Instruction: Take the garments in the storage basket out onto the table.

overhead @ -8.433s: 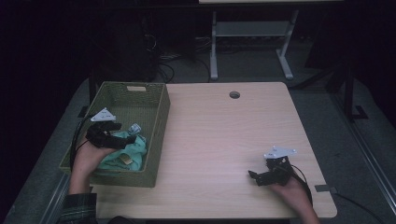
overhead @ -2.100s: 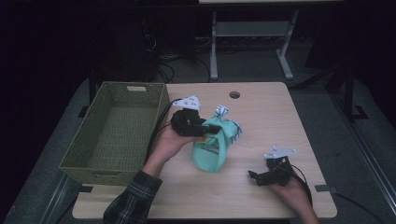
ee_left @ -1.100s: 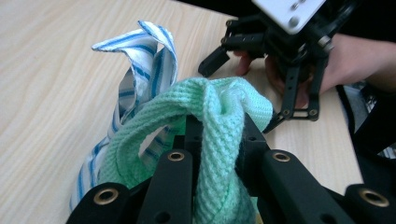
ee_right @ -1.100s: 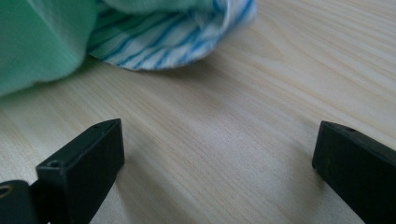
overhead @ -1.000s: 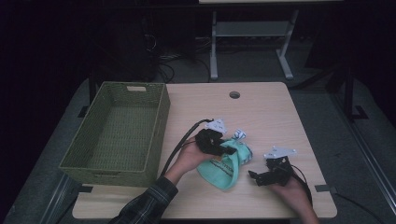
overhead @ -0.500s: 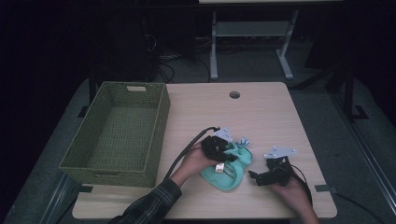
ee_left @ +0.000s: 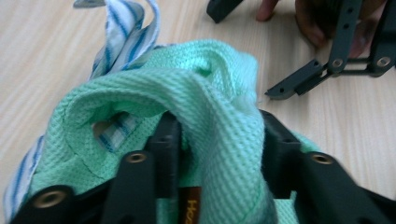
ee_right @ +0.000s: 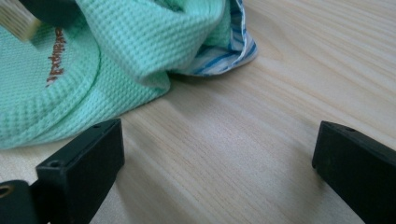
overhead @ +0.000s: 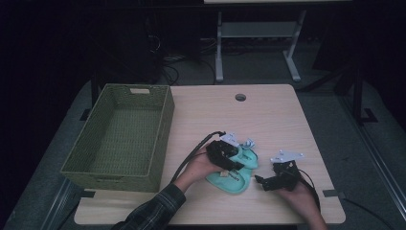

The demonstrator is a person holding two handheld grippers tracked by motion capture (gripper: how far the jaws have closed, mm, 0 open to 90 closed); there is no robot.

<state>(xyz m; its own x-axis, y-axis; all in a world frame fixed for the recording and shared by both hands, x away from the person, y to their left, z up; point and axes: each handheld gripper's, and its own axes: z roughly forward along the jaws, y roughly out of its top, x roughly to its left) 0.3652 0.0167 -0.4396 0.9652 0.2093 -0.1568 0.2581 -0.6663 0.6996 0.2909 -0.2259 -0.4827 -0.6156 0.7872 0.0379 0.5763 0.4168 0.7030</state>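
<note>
A mint green waffle-knit garment (overhead: 235,176) with a blue-and-white striped lining (ee_left: 125,43) lies bunched on the wooden table (overhead: 268,115), near its front edge. My left gripper (overhead: 238,162) sits on top of it. In the left gripper view a raised fold of the garment (ee_left: 205,88) stands between the parted jaws of this gripper (ee_left: 222,133), which have just been opening. My right gripper (overhead: 261,182) rests on the table just right of the garment, open. In the right gripper view, bare wood lies between its jaws (ee_right: 219,144), and the garment (ee_right: 116,46) is just ahead of them.
An empty green woven basket (overhead: 165,125) stands on the left part of the table. A round cable hole (overhead: 240,97) is near the back edge. A metal stand and cables are on the dark floor behind.
My left gripper brought the garment out of the basket, across to the right and down onto the table next to the right gripper. Its jaws have parted. The right hand has stayed put.
</note>
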